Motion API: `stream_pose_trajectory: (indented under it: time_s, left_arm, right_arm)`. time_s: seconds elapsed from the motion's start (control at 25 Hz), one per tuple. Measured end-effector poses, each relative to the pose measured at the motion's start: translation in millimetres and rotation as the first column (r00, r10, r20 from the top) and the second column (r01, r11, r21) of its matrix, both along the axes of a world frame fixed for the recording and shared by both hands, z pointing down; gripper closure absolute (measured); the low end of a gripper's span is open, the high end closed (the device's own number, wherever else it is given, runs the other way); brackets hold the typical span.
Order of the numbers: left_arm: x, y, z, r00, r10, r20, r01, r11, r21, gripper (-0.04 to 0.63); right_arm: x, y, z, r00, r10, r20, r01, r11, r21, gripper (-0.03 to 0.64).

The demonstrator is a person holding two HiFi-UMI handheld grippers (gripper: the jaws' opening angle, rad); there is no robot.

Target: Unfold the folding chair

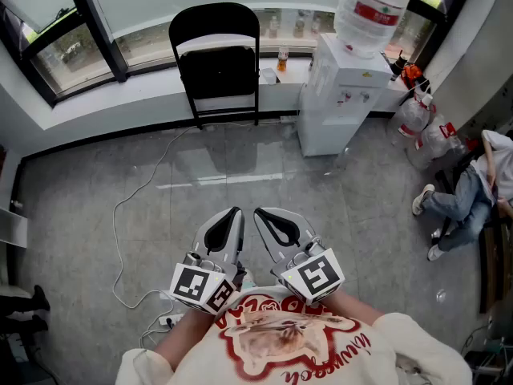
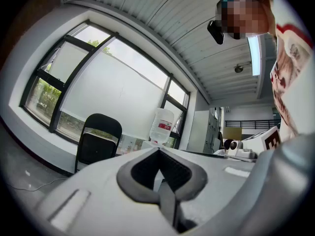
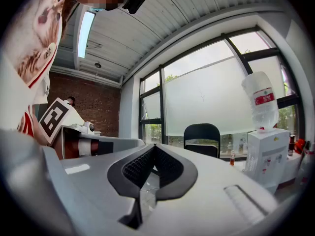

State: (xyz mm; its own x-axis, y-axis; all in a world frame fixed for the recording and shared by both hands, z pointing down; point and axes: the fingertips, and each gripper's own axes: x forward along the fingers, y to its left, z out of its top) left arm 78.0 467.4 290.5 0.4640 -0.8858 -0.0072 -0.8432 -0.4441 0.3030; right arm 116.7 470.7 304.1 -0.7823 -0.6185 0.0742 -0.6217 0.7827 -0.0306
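The black folding chair (image 1: 216, 62) stands folded flat against the low wall under the window, far ahead of me. It also shows small in the left gripper view (image 2: 98, 141) and the right gripper view (image 3: 202, 139). My left gripper (image 1: 235, 212) and right gripper (image 1: 260, 212) are held side by side close to my body, over the grey floor, pointing toward the chair. Both are shut with nothing between their jaws; the tips meet in the left gripper view (image 2: 157, 150) and the right gripper view (image 3: 154, 146).
A white water dispenser (image 1: 341, 95) with a large bottle (image 1: 373, 6) stands right of the chair. A white cable (image 1: 132, 207) runs across the floor to a power strip (image 1: 164, 321). Bags (image 1: 421, 123) and a seated person (image 1: 469, 191) are at the right.
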Motion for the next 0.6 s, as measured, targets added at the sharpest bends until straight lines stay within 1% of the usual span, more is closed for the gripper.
stream_pose_trajectory:
  time_s: [0.24, 0.36, 0.48, 0.6]
  left_arm:
    - [-8, 2, 0, 1.0, -0.012, -0.007, 0.012, 1.0, 0.0, 0.595]
    - [-11, 3, -1, 1.0, -0.017, -0.008, 0.017, 1.0, 0.0, 0.595]
    - [-15, 5, -2, 1.0, -0.016, -0.006, 0.016, 1.0, 0.001, 0.595]
    - [-21, 6, -2, 1.0, -0.017, -0.004, 0.017, 1.0, 0.001, 0.595]
  right_arm:
    - [-4, 1, -3, 1.0, 0.004, 0.005, -0.004, 1.0, 0.008, 0.594]
    - [-4, 0, -3, 1.0, 0.021, -0.006, -0.021, 1.0, -0.015, 0.594]
    - [-8, 2, -2, 1.0, 0.008, 0.009, -0.008, 1.0, -0.008, 0.594]
    - [-14, 3, 0, 1.0, 0.008, 0.011, -0.008, 1.0, -0.024, 0.594]
